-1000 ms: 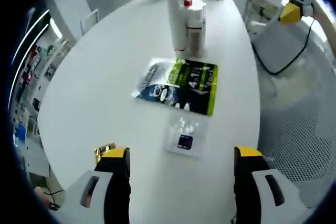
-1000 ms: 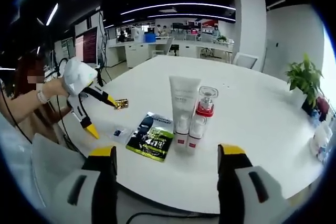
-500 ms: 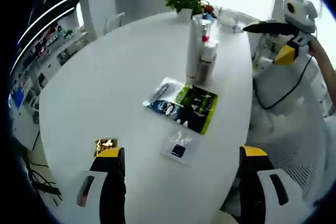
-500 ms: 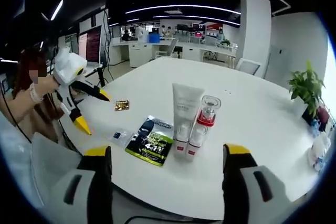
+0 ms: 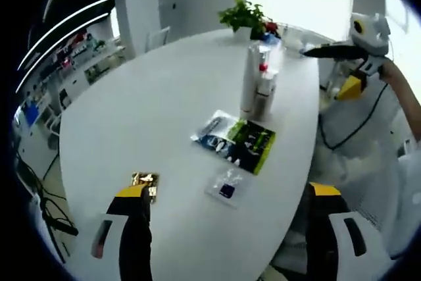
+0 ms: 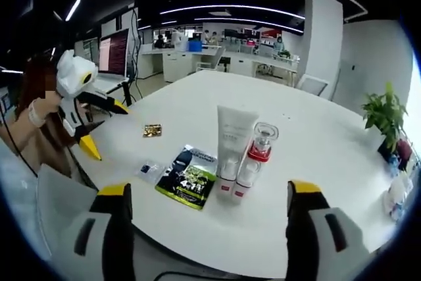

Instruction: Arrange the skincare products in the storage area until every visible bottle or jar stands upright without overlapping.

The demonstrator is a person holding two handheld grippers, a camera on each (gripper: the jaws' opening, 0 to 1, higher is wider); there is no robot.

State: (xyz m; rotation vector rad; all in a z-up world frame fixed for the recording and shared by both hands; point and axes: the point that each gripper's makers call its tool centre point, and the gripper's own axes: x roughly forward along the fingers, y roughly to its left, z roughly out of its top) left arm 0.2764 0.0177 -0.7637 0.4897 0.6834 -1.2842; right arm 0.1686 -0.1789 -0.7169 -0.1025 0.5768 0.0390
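Both my jaws wide open, empty, off the white round tabletop (image 6: pixel 316 156): one white tube (image 6: pixel 231 143), one red-collared clear bottle (image 6: pixel 254 156) upright, touching mid-table, labels unreadable; one green-black sachet (image 6: pixel 187 177) flat.

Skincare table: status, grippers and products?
Left gripper and right gripper both open, holding nothing, off the table. White tube and red-capped bottle upright, side by side. Green sachet lies flat beside them. Nothing in the way.

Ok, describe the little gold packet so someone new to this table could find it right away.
Start at the round white table and its dark-and-green sachet. The gold packet lies alone beyond it, toward the left gripper. It is the one shiny gold item, unlike the clear blue-marked sachet.
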